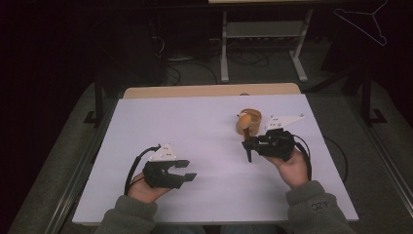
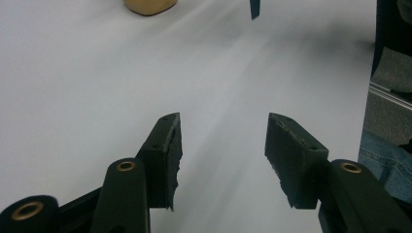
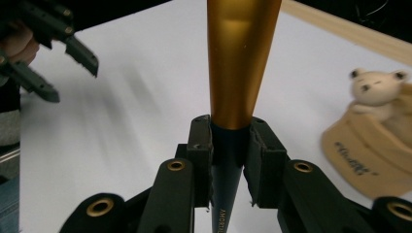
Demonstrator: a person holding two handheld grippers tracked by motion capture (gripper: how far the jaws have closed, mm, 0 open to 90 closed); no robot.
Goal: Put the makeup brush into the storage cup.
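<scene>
Between the right tongs [image 3: 232,160] stands a gold-and-dark pen [image 3: 238,73], clamped.

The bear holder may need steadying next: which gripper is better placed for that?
Probably the left gripper: its jaws stand open and empty, though farther off. The right gripper sits nearer the bear holder but is shut on the gold pen.

Table top [image 1: 204,146]: white, matt, smooth; far edge light wood.
Right gripper [image 3: 231,145]: black matt plastic, brass-coloured metal pivot rings; pads [image 3: 201,160] rough, ragged-edged.
Left gripper [image 2: 223,155]: same matt black, pad [image 2: 291,160] faces coarse, chipped.
Tapered object [image 3: 240,63]: glossy gold metallic finish, lower part dark, smooth.
Tan holder [image 3: 369,155]: matt, printed; small bear [image 3: 376,87] white, plush-looking.
Sleeves [image 1: 316,209]: grey fleecy cloth.
</scene>
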